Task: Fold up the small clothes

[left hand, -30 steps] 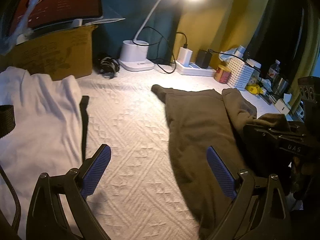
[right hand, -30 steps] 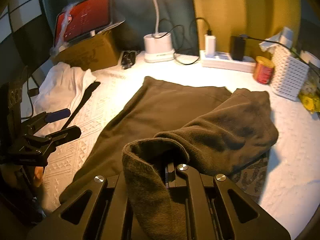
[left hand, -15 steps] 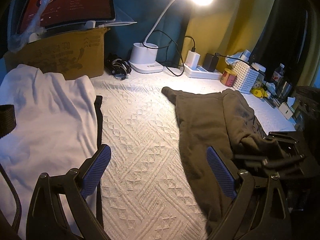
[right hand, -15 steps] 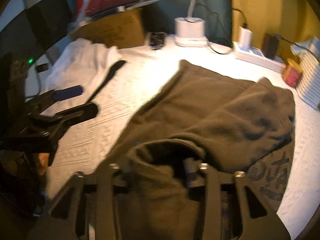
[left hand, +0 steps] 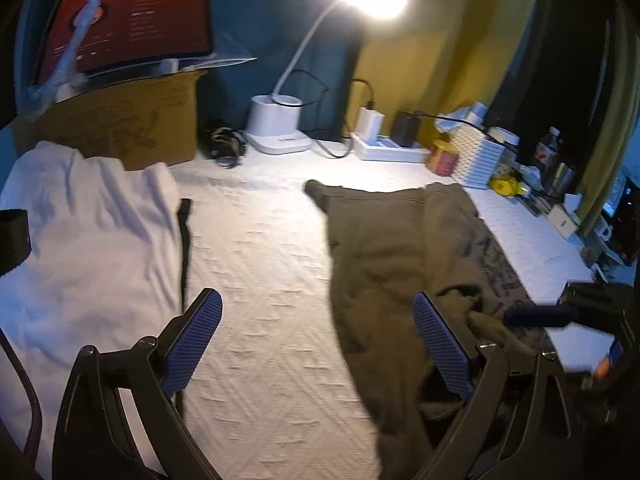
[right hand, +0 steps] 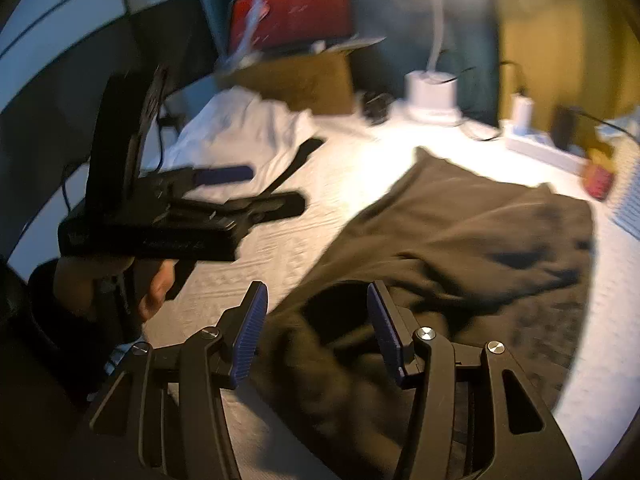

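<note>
A dark brown garment lies on the white textured table cover, with one side folded over onto itself. My right gripper hovers over the garment's near end. Its jaws are opening; the cloth lies loose under and between the blue pads, which do not press on it. In the left wrist view the right gripper shows at the right edge. My left gripper is open over the bare cover, its right finger just beside the brown garment's left edge. A white garment lies at the left.
A cardboard box with a red-lit tablet stands at the back left. A lamp base, power strip, red can and white basket line the back. A black strap lies by the white garment.
My right gripper has let go of the brown fold, spread its jaws and drawn back and up. The fold now rests on the garment. The left gripper has hardly moved.
</note>
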A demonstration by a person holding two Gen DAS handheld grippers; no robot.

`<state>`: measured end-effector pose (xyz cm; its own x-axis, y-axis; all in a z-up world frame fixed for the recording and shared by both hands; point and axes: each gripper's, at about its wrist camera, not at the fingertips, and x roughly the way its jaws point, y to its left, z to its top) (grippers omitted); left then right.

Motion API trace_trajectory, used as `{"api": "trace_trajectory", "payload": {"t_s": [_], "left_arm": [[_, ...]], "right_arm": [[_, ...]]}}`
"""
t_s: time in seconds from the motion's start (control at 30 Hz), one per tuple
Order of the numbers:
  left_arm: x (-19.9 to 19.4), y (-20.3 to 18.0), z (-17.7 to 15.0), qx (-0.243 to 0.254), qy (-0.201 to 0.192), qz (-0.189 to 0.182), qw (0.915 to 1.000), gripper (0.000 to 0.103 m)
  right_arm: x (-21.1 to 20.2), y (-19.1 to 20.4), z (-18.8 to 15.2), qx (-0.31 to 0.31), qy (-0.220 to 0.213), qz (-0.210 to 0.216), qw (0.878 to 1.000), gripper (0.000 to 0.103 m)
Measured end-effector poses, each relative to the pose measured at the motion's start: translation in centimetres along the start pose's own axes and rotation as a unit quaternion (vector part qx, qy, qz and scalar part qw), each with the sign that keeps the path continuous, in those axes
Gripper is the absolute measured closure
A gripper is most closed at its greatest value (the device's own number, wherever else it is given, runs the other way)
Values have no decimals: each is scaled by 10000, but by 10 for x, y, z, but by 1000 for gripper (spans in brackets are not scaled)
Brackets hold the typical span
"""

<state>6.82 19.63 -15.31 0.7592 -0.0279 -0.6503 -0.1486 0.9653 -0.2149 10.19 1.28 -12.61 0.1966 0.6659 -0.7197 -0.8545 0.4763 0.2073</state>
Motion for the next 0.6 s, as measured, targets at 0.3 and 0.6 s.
{"api": "trace_trajectory", "payload": {"t_s": [0.3,0.6], "left_arm": [[24,-47,-11,215,516,-917,9942,8],[29,-77,-45,795,1294,-1024,9831,63]], "right_arm": [[-31,-66,-34,692,-100,-801,9943,48],[-33,-93,-70,1106,5,-951,9893,48]]}}
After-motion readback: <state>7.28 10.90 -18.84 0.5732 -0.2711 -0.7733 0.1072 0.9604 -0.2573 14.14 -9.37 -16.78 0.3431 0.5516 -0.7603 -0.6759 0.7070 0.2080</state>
